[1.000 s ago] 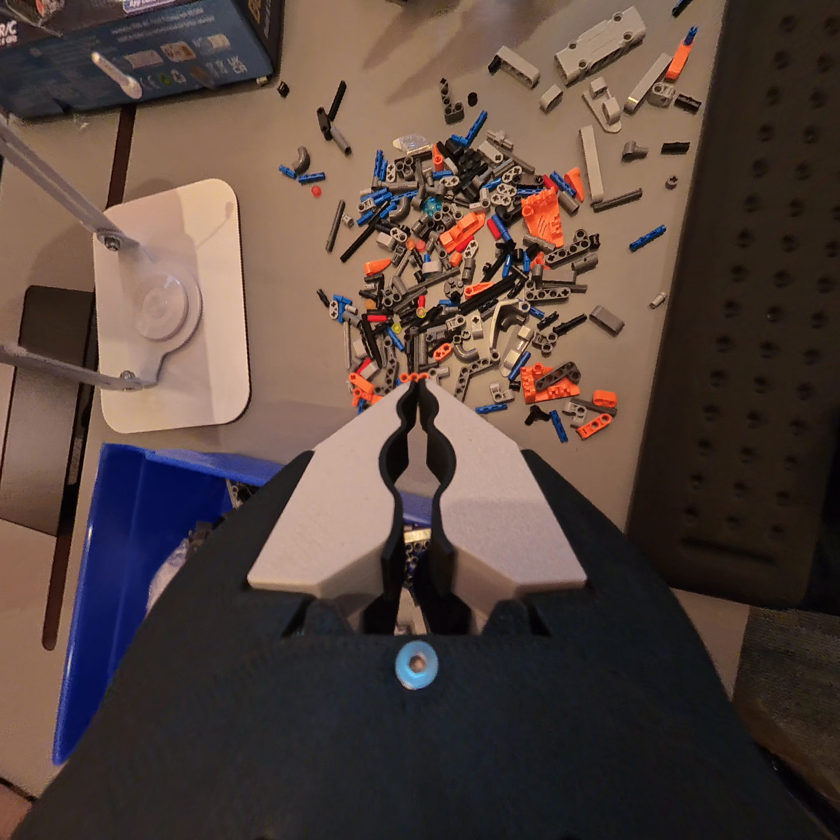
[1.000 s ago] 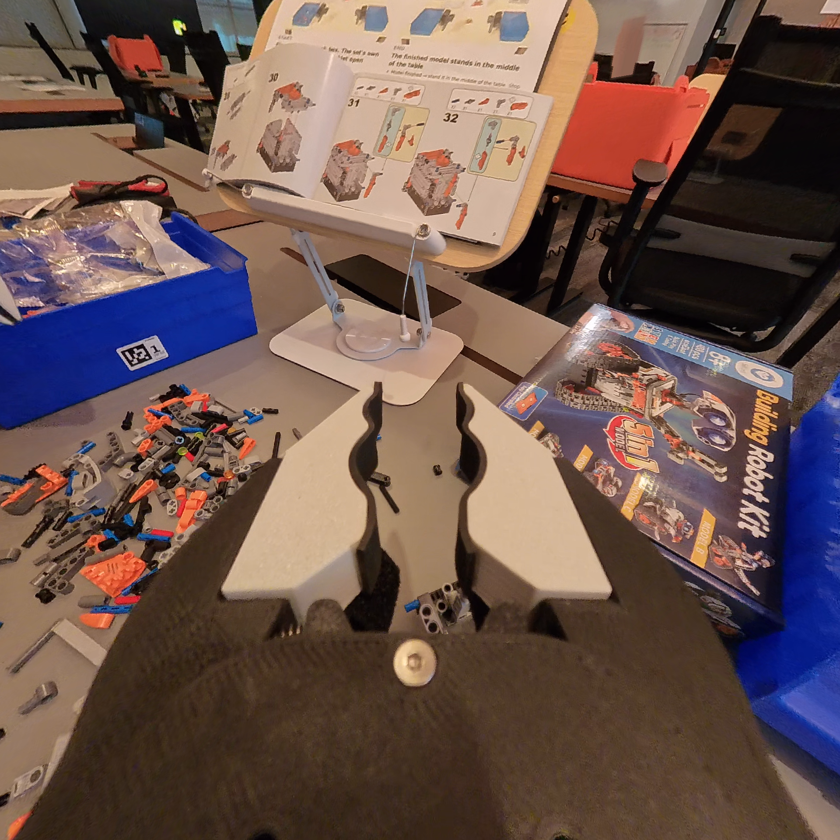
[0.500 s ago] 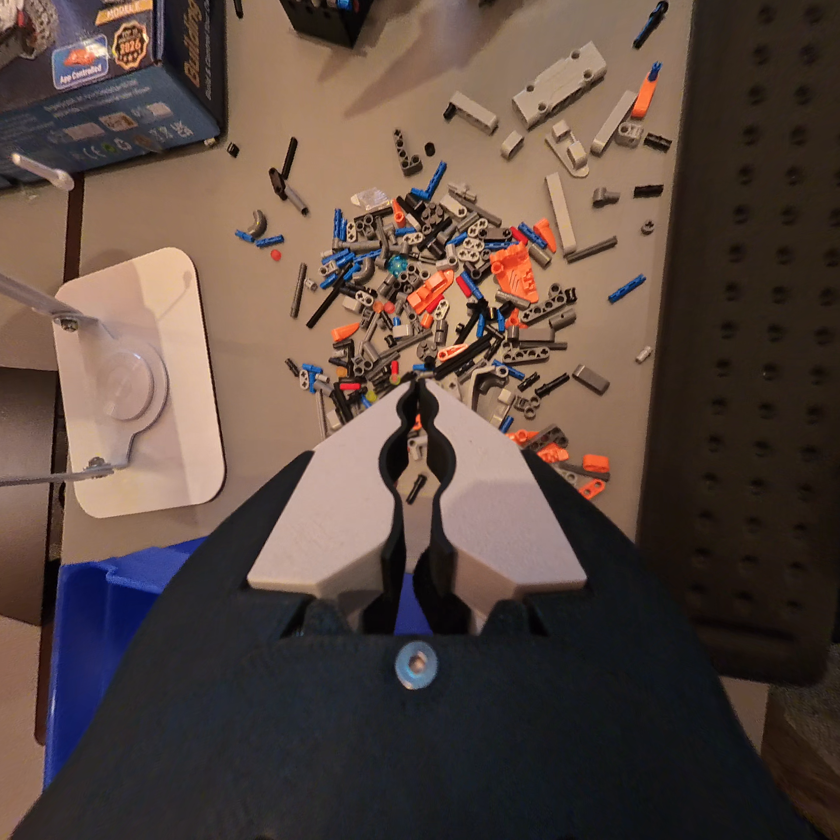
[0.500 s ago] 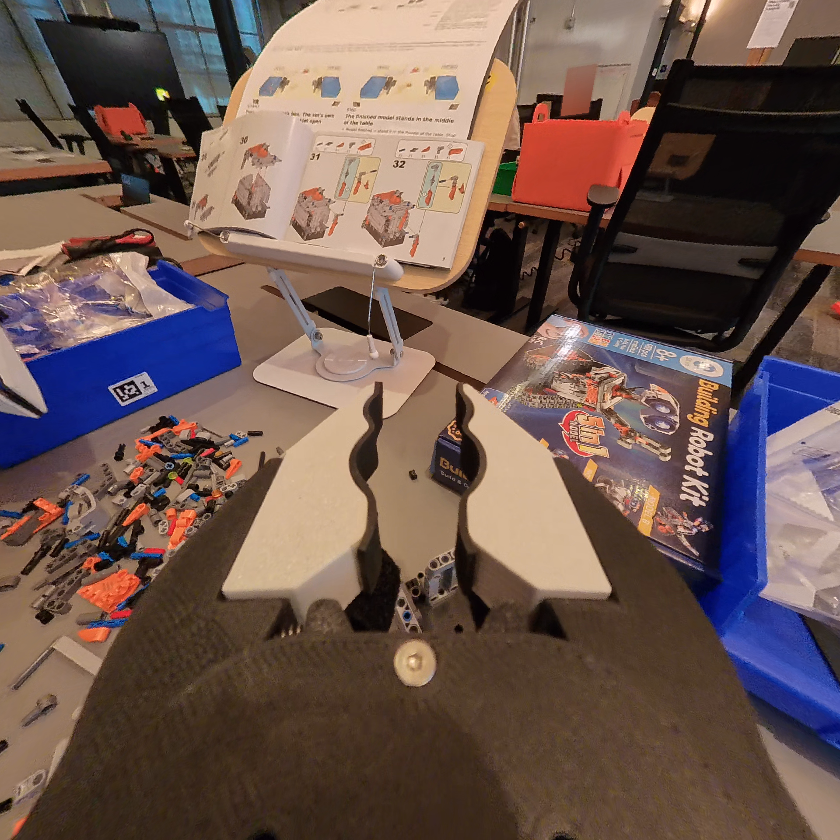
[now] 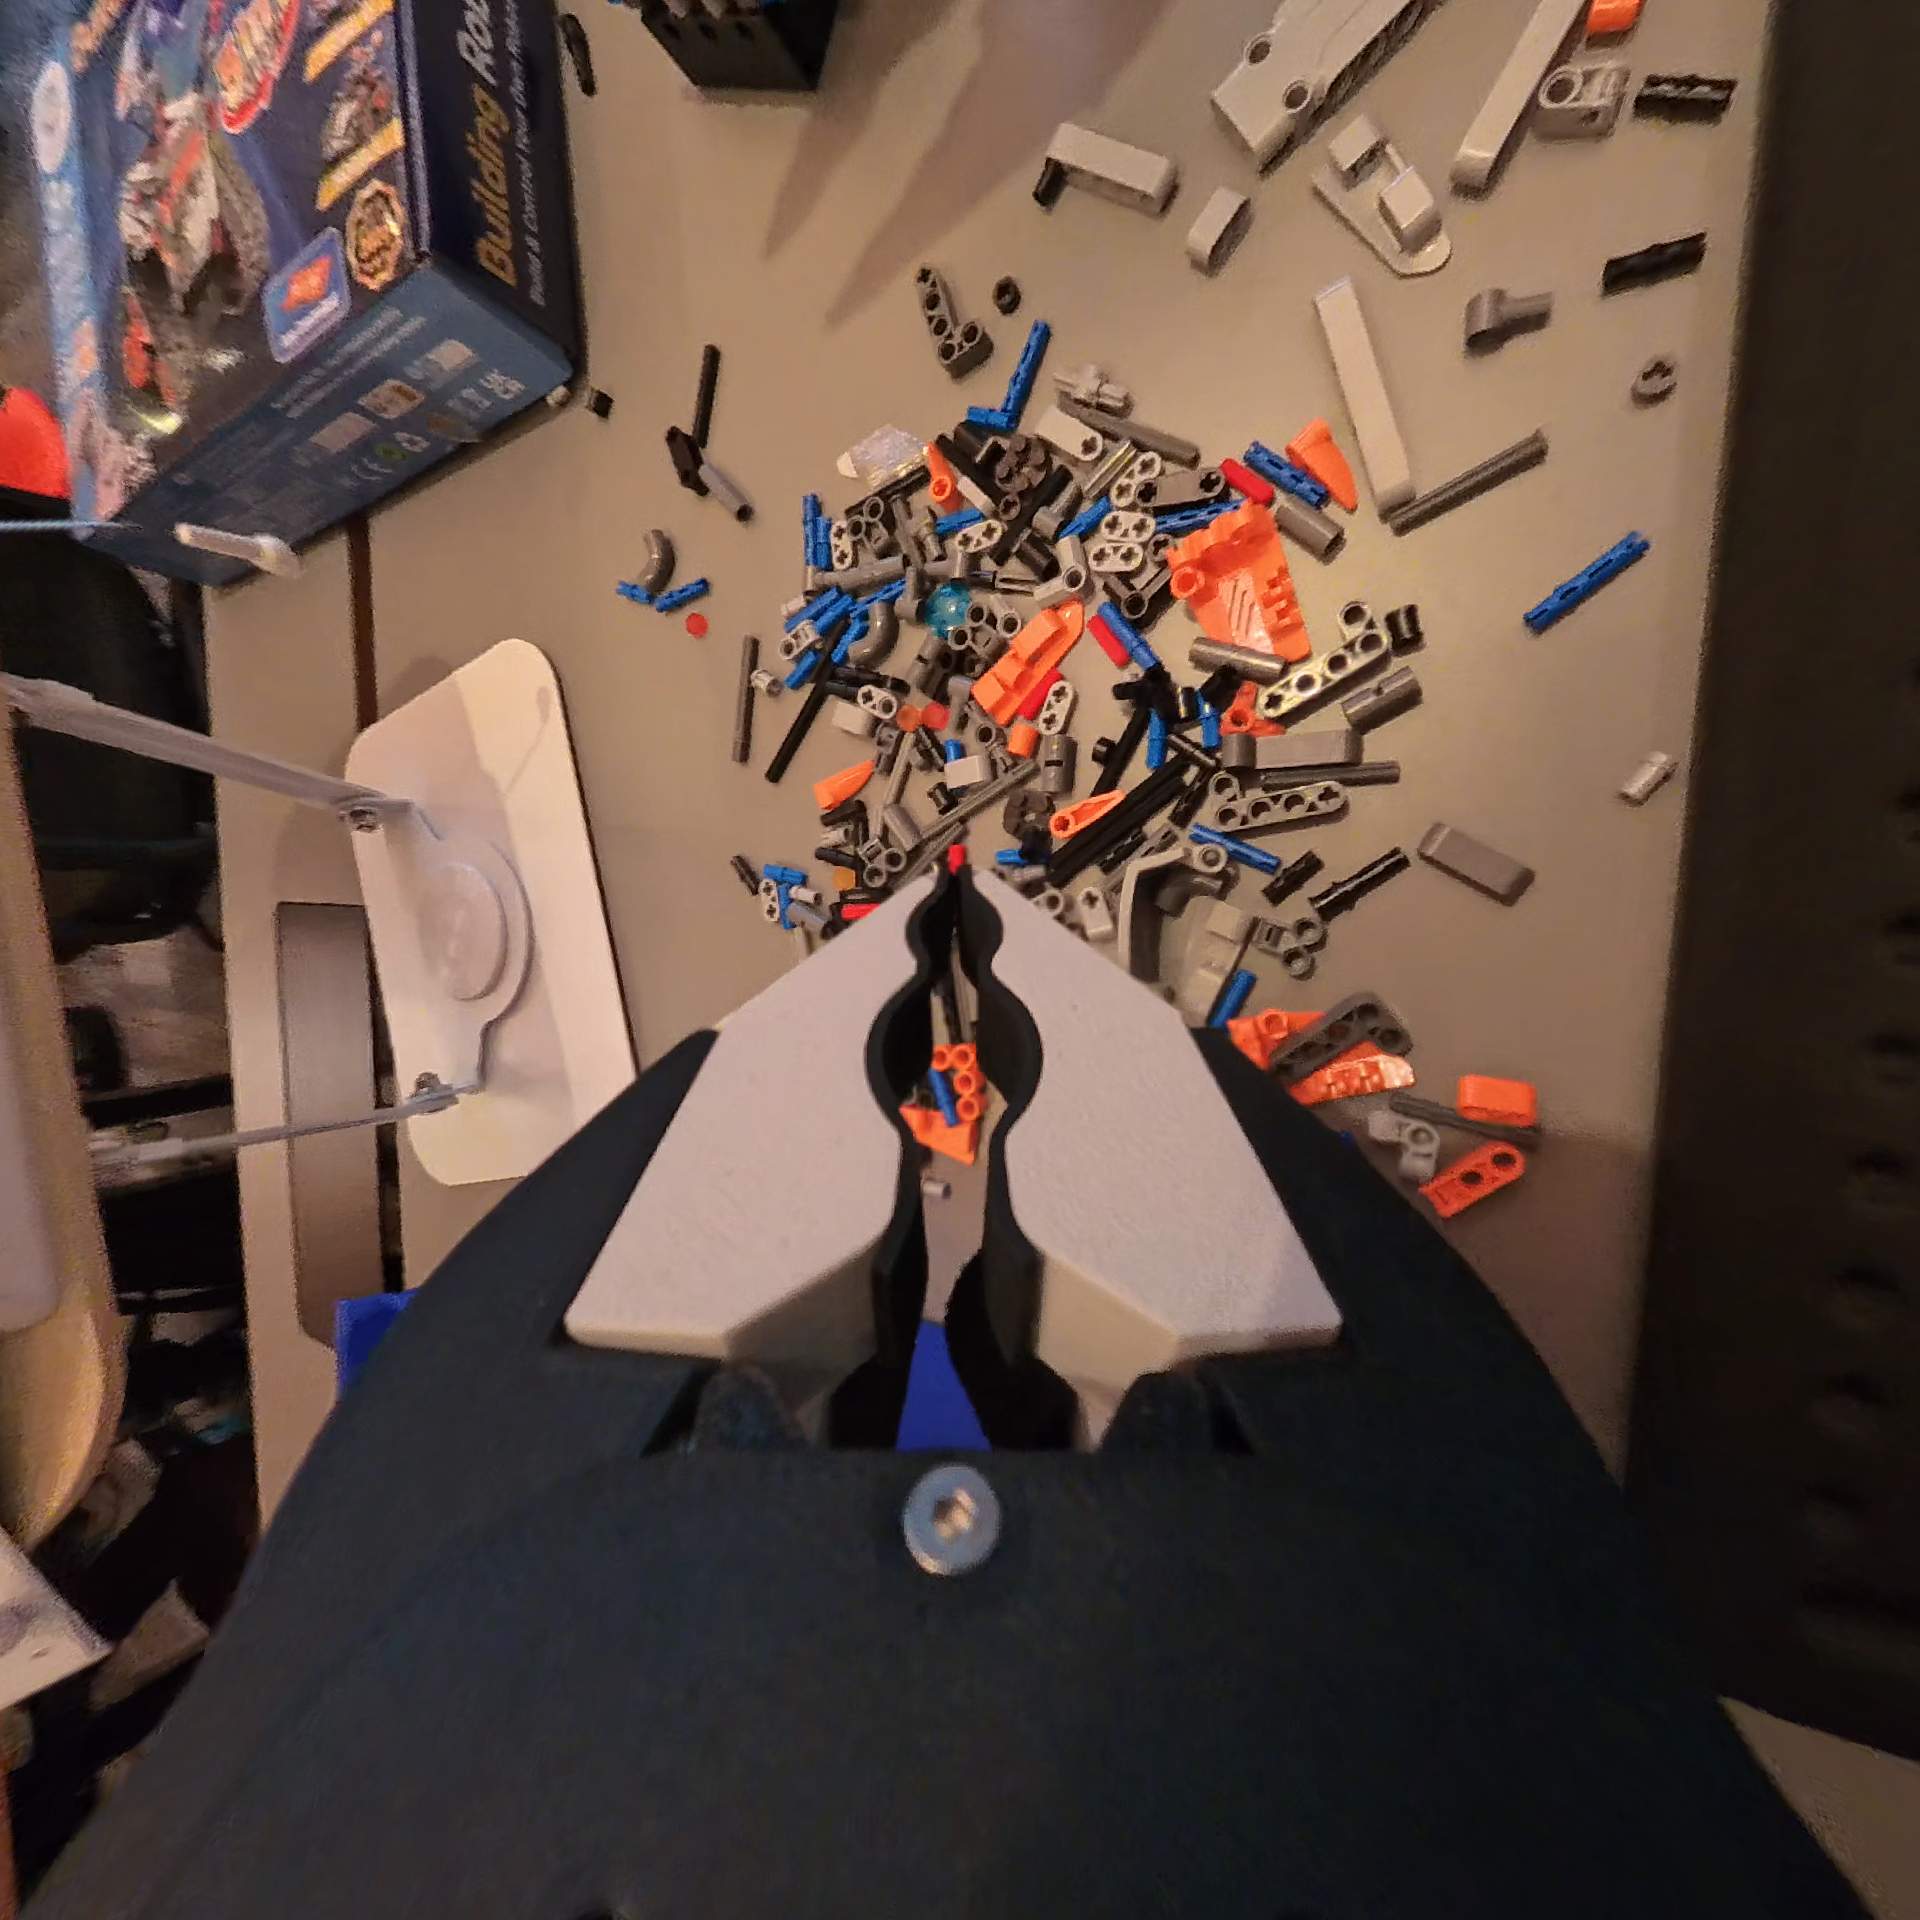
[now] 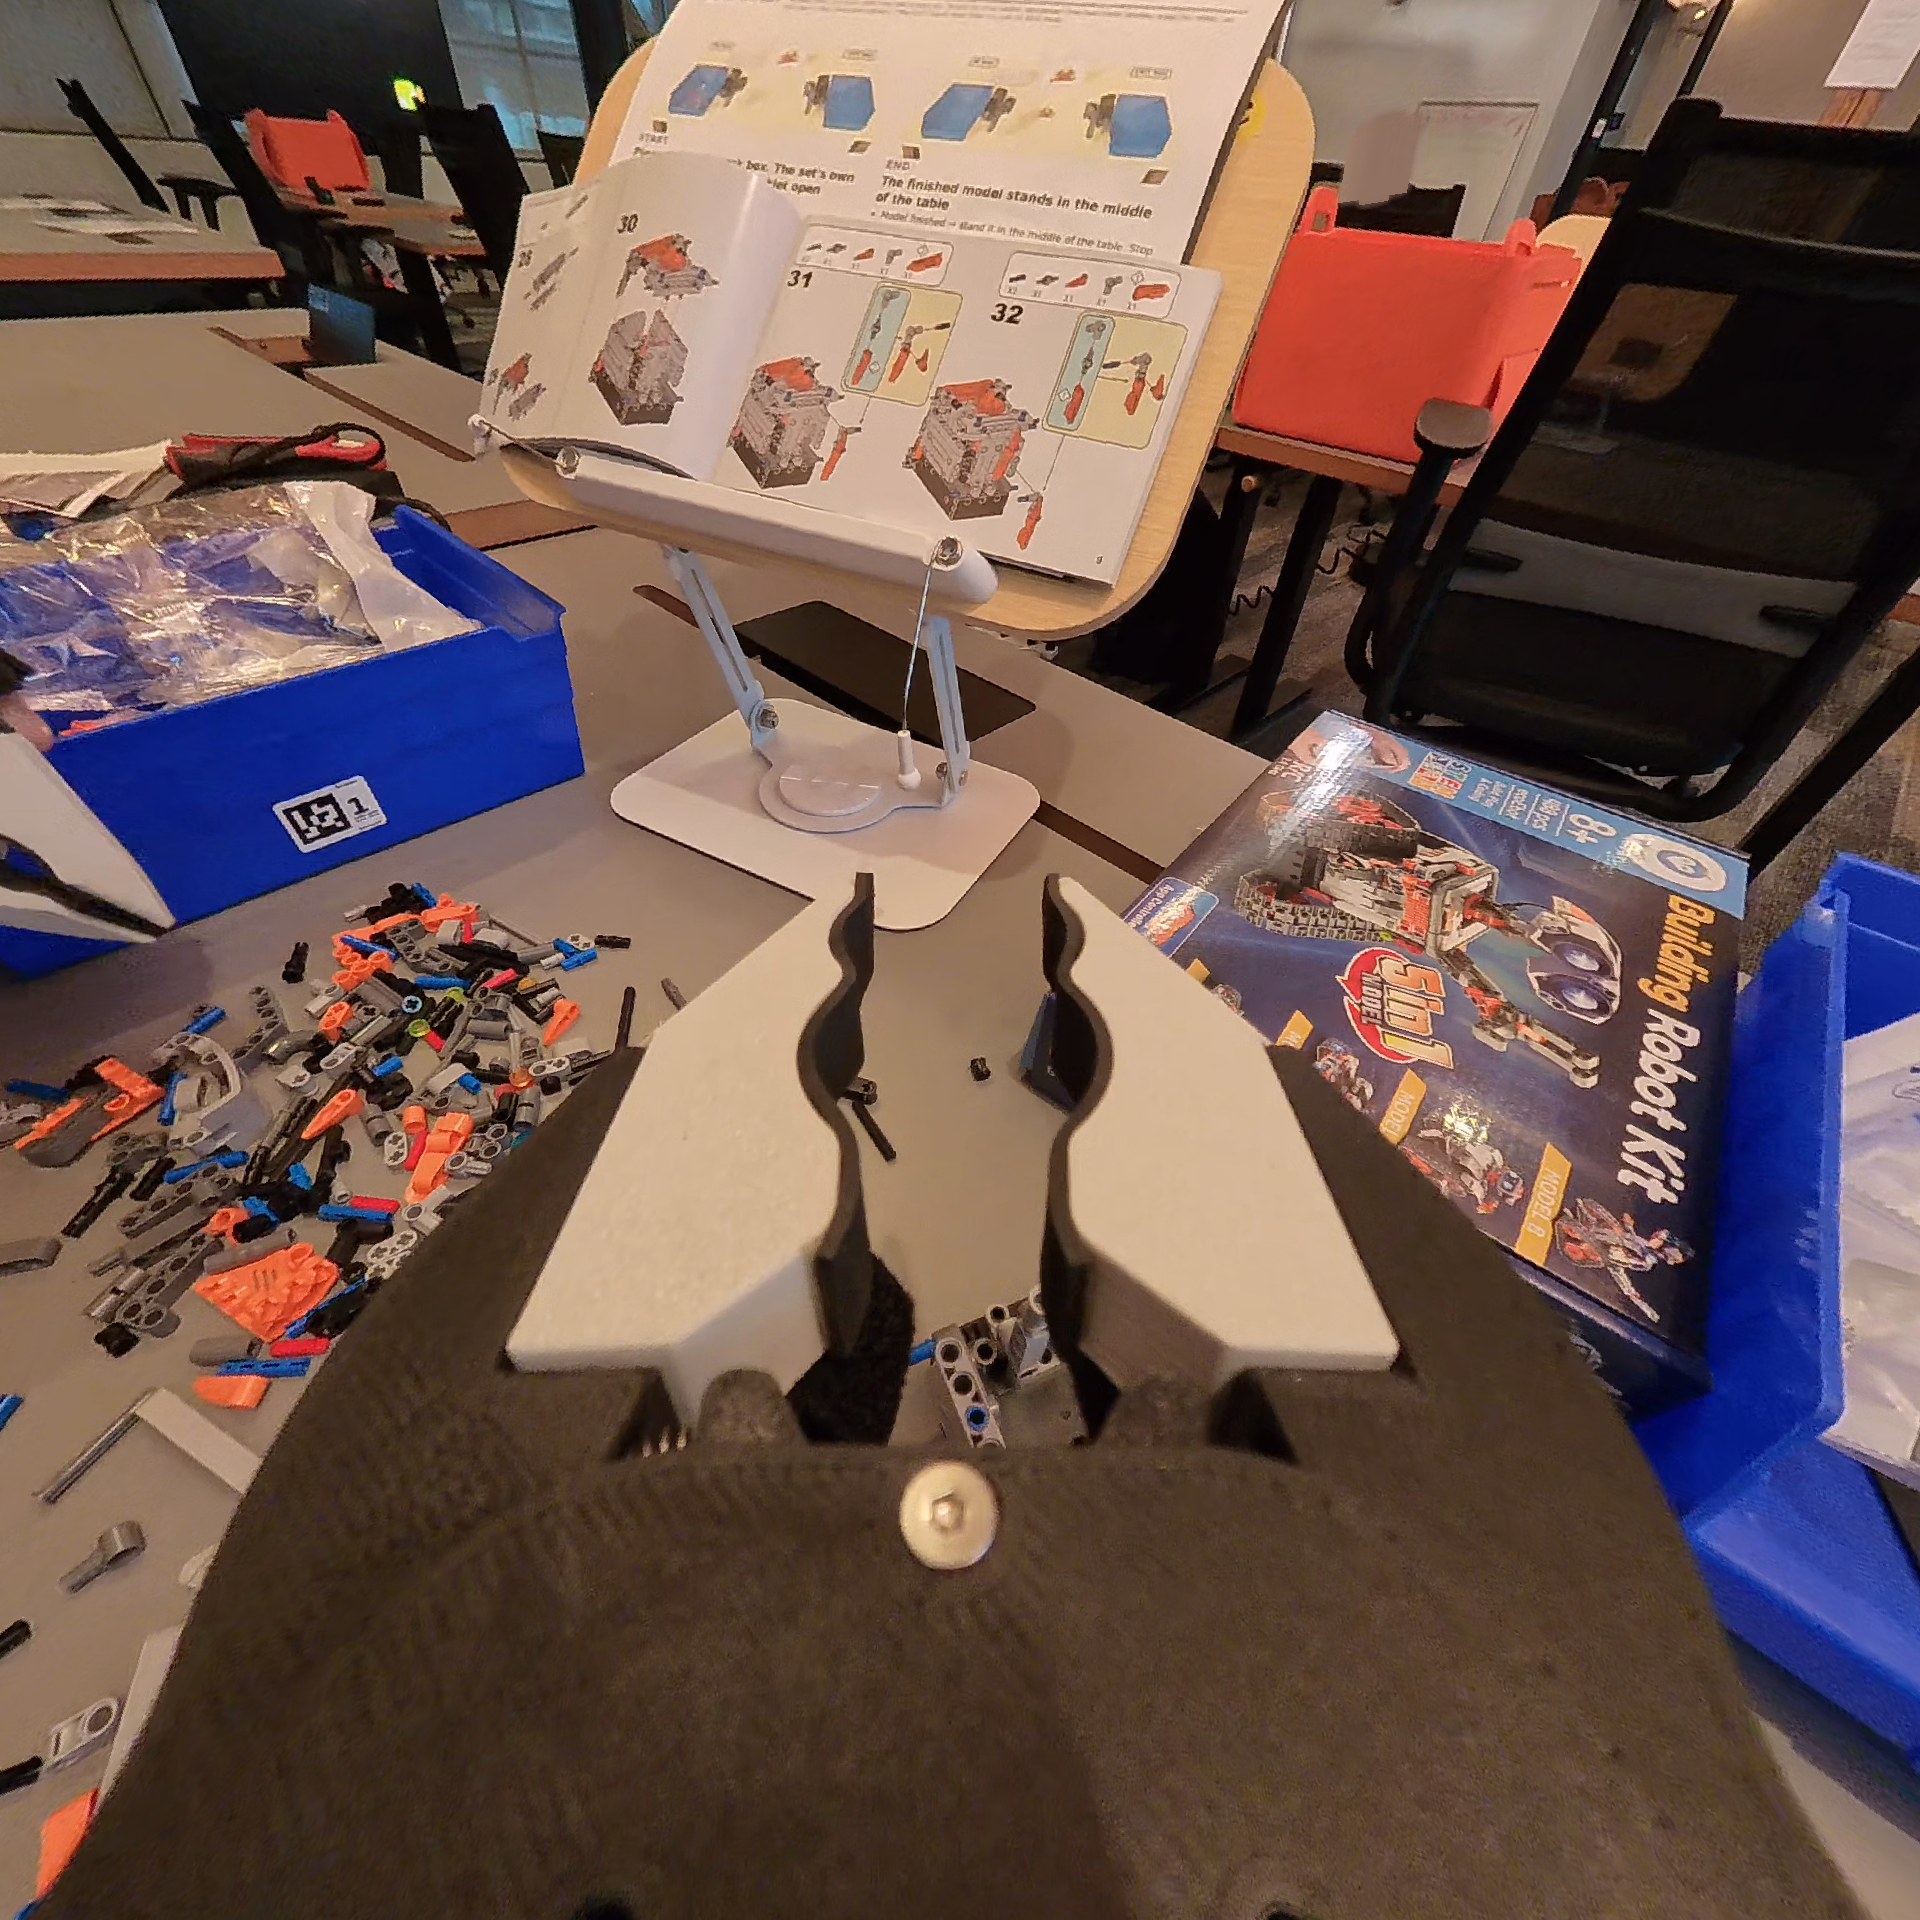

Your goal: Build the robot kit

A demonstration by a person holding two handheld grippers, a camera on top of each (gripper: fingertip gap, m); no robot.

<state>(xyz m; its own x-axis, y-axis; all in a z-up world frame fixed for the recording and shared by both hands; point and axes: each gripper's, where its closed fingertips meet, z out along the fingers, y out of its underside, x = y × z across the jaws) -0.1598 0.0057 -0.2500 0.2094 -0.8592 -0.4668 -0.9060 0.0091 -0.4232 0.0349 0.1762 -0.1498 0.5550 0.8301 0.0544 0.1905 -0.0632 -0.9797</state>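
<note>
My left gripper (image 5: 954, 878) is shut and hangs over the near edge of a pile of small orange, blue, black and grey building pieces (image 5: 1091, 707) on the grey table. A tiny red piece (image 5: 954, 857) shows right at its tips; I cannot tell whether it is pinched. My right gripper (image 6: 958, 894) is open and empty, low over the table to the right of the same pile (image 6: 343, 1122). A small grey assembly (image 6: 987, 1361) lies under its base, with a black pin (image 6: 873, 1127) between its fingers on the table.
A white book stand (image 6: 831, 800) holds an open instruction booklet (image 6: 852, 384). A robot kit box (image 6: 1475, 1039) lies to the right, with blue bins at the left (image 6: 312, 717) and far right (image 6: 1787, 1247). A dark perforated surface (image 5: 1818, 727) borders the pile.
My left gripper has moved forward over the pile, staying shut; the blue bin has slid almost out of its view. My right gripper stays open and has shifted only slightly.
</note>
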